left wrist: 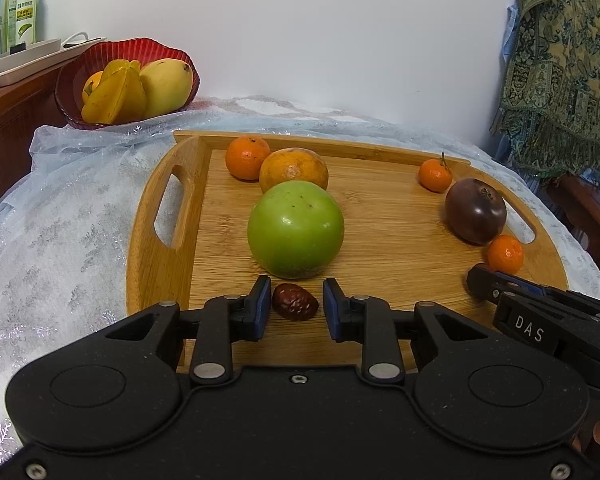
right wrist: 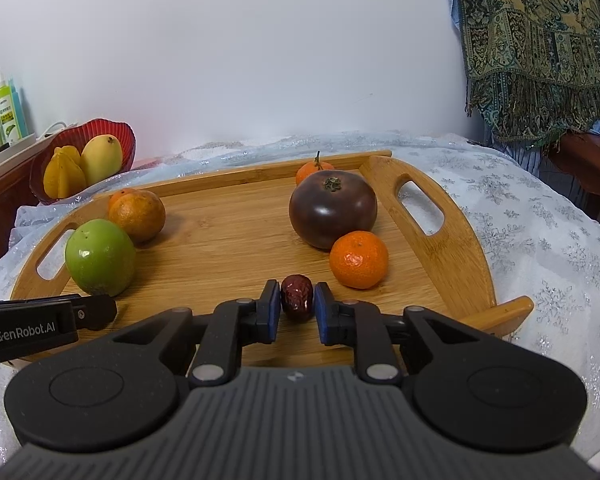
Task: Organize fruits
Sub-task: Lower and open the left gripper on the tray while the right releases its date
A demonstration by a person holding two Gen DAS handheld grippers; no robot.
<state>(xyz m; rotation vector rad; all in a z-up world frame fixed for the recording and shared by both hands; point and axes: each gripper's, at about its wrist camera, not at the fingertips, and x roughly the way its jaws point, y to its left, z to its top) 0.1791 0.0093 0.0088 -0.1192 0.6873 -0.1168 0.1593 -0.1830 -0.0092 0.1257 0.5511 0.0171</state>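
Note:
A wooden tray (left wrist: pixel 384 240) lies on the table and carries the fruit. My left gripper (left wrist: pixel 296 290) is open around a wrinkled red date (left wrist: pixel 295 302) lying on the tray, with a slim gap at its right pad. Just beyond it sits a green apple (left wrist: pixel 296 230), then a large orange (left wrist: pixel 294 170) and a mandarin (left wrist: pixel 247 158). My right gripper (right wrist: pixel 297 292) is open around a second red date (right wrist: pixel 297 298), its pads close to it on both sides. A mandarin (right wrist: pixel 359 259), a dark purple fruit (right wrist: pixel 332 208) and a small stemmed mandarin (right wrist: pixel 314 170) lie beyond it.
A red bowl (left wrist: pixel 72 88) with a mango and starfruit stands at the back left, off the tray. Bottles (left wrist: pixel 24 8) stand on a wooden cabinet behind it. A patterned cloth (right wrist: pixel 540 40) hangs at the right. A snowflake tablecloth (right wrist: pixel 540 240) covers the table.

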